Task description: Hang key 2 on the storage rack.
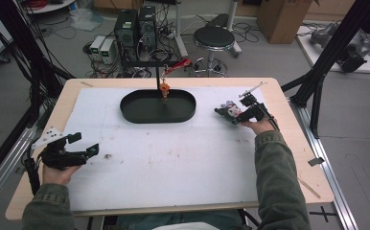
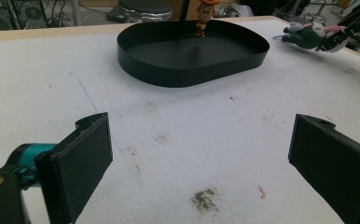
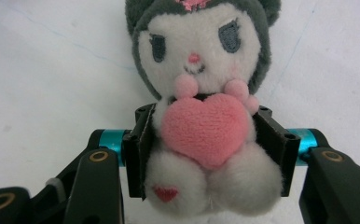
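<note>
A small plush toy (image 3: 201, 93) with a white face, dark grey hood and pink heart sits between the jaws of my right gripper (image 3: 206, 154), which press on its body from both sides. From above, the plush toy (image 1: 227, 111) and right gripper (image 1: 243, 115) are at the table's right, beside the black oval tray (image 1: 140, 112). A small orange figurine (image 1: 164, 89) hangs on a stand over the tray's far rim. My left gripper (image 1: 77, 146) rests near the table's left edge, its jaws wide apart over bare white mat (image 2: 201, 140).
A white mat (image 1: 173, 158) covers most of the wooden table. A dark smudge (image 2: 205, 199) marks the mat between the left jaws. Behind the table stand a black stool (image 1: 213, 38), computer boxes (image 1: 135, 28) and cables. Black frame posts flank both sides.
</note>
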Motion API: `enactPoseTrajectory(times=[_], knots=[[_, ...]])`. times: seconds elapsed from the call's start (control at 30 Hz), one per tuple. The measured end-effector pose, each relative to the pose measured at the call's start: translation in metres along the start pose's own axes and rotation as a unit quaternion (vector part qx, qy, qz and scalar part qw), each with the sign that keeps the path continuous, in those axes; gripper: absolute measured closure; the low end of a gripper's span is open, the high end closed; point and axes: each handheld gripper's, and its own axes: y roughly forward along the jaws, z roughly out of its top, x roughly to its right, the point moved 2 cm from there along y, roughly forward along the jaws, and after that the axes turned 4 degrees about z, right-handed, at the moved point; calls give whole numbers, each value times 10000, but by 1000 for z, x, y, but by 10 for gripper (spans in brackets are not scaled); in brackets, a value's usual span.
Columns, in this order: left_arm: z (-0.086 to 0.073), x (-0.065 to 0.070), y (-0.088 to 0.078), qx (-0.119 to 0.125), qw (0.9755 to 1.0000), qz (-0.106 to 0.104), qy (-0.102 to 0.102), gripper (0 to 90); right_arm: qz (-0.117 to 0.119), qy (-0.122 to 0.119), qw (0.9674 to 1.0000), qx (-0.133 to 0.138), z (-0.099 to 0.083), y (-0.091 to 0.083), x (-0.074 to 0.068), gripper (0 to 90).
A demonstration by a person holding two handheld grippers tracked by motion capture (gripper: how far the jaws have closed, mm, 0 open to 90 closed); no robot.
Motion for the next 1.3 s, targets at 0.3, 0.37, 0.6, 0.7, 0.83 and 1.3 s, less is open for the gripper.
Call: enactPoseTrajectory(times=[0.3, 0.37, 0.6, 0.7, 0.83, 1.3], knots=[[0, 0, 0, 15, 10000, -32, -17, 66, 448, 16, 9984, 351, -1, -22, -9, 490], [0, 0, 0, 15, 10000, -25, -24, 66, 495, -9, 9980, 404, -1, -26, -11, 491], [0, 1, 0, 5, 10000, -36, -21, 66, 624, -132, 9963, 573, 3, -35, -23, 490], [0, 1, 0, -4, 10000, -32, -5, 66, 716, -210, 9949, 673, 8, -37, -31, 490], [0, 1, 0, -7, 10000, -26, -10, 66, 939, -234, 9916, 861, 14, -39, -40, 491], [1, 0, 0, 9, 10000, -25, -9, 66, 1004, -651, 9881, 962, 44, -60, -71, 492]])
